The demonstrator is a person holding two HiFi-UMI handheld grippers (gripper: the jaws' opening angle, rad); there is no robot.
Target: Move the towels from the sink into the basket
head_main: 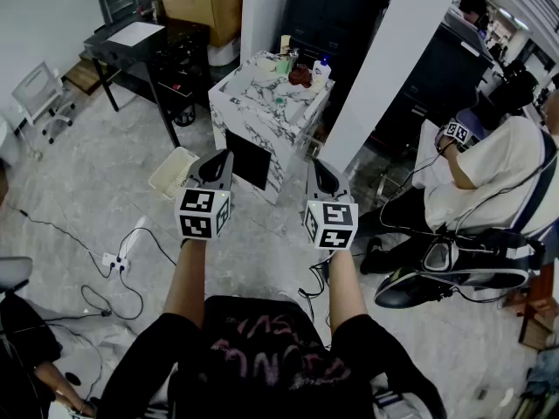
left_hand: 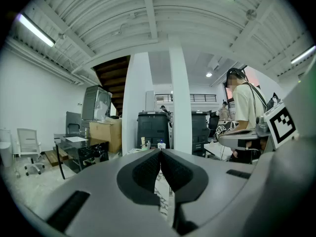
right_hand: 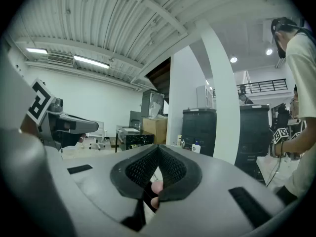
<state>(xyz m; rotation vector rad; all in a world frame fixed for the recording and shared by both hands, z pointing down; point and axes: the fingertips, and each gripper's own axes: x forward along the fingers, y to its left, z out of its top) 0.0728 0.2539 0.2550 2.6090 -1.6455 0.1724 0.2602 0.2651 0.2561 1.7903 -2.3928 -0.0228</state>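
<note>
The towels cannot be picked out. The top of the marbled counter [head_main: 229,94] shows only a mottled surface with a small green patch, so which way they point and how their long axis runs cannot be told. Bottles [head_main: 320,70] stand at the counter's far end.

The basket [head_main: 173,171], a pale rectangular tub, sits on the floor [head_main: 105,199] just beside the counter's left foot. In the head view its long axis runs on a slant, from lower left to upper right.

Nearer the camera, both tools are held side by side, roughly level and pointing toward the counter, well apart from it and from the basket. The left tool [head_main: 223,155] is clenched: in the left gripper view [left_hand: 160,154] its dark ribbed pads meet at the tips with nothing between them. The right tool [head_main: 316,164] is likewise clenched and empty: in the right gripper view [right_hand: 158,149] its pads touch at the tips, and only the person's fingertips [right_hand: 156,187] show in the gap below them. Neither tool touches anything.
</note>
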